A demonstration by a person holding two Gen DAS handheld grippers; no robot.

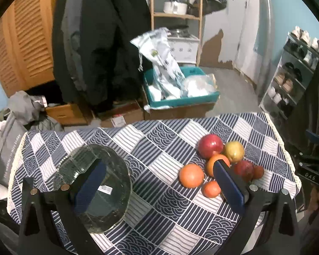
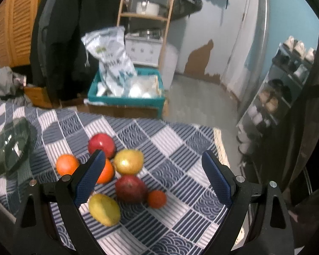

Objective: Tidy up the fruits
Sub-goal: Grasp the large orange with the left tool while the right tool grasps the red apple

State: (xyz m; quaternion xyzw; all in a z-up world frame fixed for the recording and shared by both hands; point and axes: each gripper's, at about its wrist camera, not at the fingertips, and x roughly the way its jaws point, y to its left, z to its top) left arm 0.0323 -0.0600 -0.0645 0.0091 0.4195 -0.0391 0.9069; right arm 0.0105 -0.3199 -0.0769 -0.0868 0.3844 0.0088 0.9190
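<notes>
Several fruits lie clustered on the checked tablecloth: a red apple, a yellow apple, oranges, a dark red fruit, a small red fruit and a yellow mango. A clear glass bowl stands empty at the table's left. My left gripper is open above the table between bowl and fruits. My right gripper is open and empty, hovering over the fruit cluster.
The table's far edge drops to the floor. Beyond it stand a teal crate with bags, cardboard boxes, hanging coats, a wooden shelf and a shoe rack at right.
</notes>
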